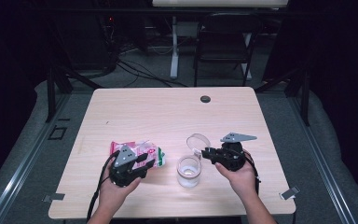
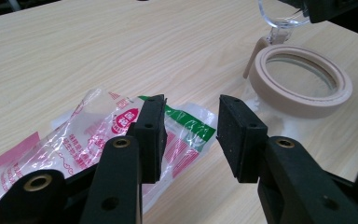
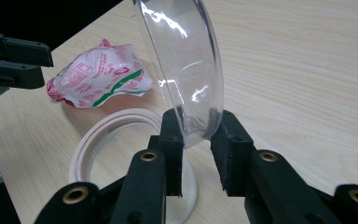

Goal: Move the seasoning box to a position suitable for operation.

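A clear glass jar (image 1: 189, 171) with a beige rim (image 2: 303, 81) stands near the table's front middle. Its clear domed lid (image 3: 186, 60) is swung up and back. My right gripper (image 3: 196, 135) comes in from the right and has both pads pressed on the lid's lower edge (image 1: 197, 141). A crumpled pink, white and green plastic packet (image 2: 98, 130) lies left of the jar (image 1: 153, 151). Just above the packet's right end hovers my left gripper (image 2: 191, 126), its jaws open with nothing pinched between the pads.
The light wooden table (image 1: 168, 112) has a small black round plug (image 1: 205, 99) near its far edge. A dark folding chair (image 1: 223, 42) and cables on the floor lie beyond the table. Bare tabletop stretches behind the jar and packet.
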Demonstrator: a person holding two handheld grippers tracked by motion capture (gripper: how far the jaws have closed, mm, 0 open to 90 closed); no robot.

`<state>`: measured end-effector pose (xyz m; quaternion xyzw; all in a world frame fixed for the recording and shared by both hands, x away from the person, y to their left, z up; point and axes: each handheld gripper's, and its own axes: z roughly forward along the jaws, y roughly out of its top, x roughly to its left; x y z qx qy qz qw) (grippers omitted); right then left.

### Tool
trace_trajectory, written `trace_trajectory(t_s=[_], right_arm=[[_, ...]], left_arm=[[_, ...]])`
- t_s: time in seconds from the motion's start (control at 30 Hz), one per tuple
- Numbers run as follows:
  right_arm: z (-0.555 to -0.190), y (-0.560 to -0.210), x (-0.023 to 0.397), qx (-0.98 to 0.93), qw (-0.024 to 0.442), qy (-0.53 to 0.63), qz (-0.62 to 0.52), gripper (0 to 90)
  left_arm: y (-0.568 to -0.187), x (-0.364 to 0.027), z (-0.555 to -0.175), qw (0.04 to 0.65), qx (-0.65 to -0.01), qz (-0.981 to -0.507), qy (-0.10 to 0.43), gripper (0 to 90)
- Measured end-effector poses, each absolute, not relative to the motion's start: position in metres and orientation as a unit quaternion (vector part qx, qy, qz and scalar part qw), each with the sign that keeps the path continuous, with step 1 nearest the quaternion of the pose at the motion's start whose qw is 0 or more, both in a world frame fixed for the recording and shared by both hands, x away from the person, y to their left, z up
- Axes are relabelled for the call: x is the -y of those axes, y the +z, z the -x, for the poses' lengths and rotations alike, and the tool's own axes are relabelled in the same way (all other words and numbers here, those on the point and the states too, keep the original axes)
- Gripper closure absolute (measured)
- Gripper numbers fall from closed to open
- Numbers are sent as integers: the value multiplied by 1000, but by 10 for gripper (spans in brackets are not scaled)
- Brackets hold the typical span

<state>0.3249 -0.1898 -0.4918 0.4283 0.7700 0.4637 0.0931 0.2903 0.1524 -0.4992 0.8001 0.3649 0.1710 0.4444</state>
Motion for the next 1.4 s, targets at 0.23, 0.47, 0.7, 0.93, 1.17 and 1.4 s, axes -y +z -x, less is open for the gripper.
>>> trace_trajectory(t_s=[0.23,0.47,0.7,0.93,1.17,1.4], right_arm=[[-322,-491,193,-765,98,469,-430,738],[-321,-490,197,-759,96,475,-434,736],[-322,-490,196,-758,101,477,-434,738],[-322,-490,196,-757,104,477,-434,735],[-320,-490,196,-759,106,474,-433,725],[-319,-491,195,-759,105,475,-432,704]], left_arm=[[-506,-149,-295,432,-367,-806,172,587],[-511,-146,-297,421,-351,-816,184,534],[-515,-144,-296,413,-353,-818,188,507],[-518,-141,-296,391,-355,-825,201,500],[-520,-138,-296,389,-351,-830,192,441],[-527,-129,-295,360,-343,-841,211,394]])
